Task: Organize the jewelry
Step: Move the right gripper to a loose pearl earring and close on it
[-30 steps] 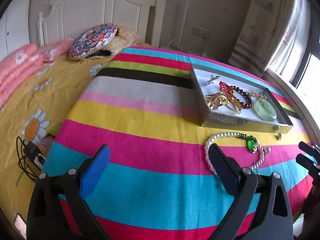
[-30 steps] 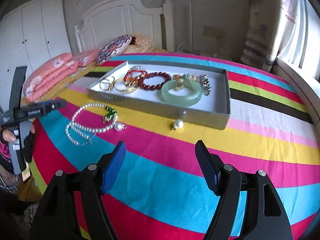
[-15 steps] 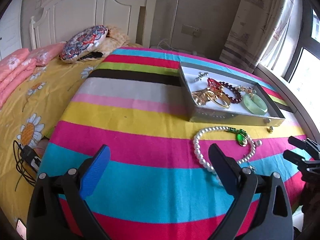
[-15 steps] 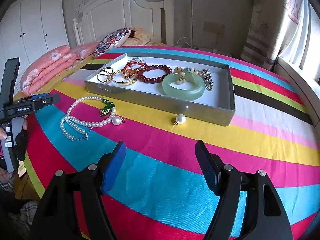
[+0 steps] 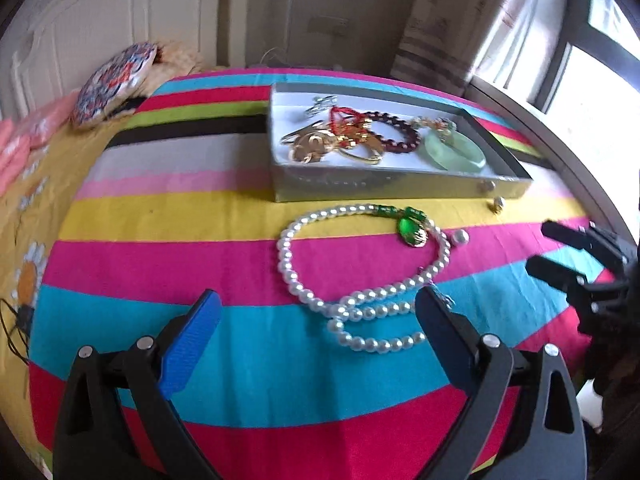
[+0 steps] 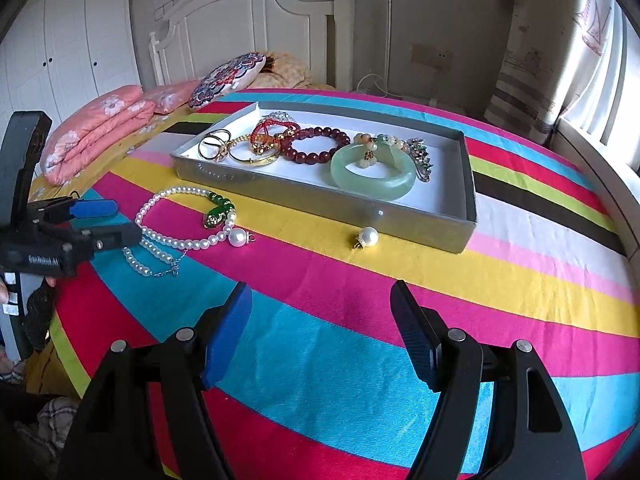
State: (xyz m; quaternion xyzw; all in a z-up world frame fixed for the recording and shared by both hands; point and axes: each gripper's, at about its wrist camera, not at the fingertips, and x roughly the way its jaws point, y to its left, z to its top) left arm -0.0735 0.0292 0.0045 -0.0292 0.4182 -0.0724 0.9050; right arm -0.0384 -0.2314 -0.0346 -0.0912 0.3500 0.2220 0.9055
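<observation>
Left gripper (image 5: 316, 336) having advanced, fingers spread, now hovering over necklace (image 5: 360, 272) lying on bedspread (image 5: 160, 256) before tray (image 5: 400, 188); right gripper (image 6: 320, 332) hovering, fingers spread.

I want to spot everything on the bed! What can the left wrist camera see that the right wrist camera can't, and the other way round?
Only the left wrist view shows the bright window and the yellow daisy-print sheet.

Only the right wrist view shows the white wardrobe doors and the folded pink floral quilt.

Both show the grey jewelry tray, the white pearl necklace with a green pendant, the pale green jade bangle, two loose pearl earrings and both open grippers.
</observation>
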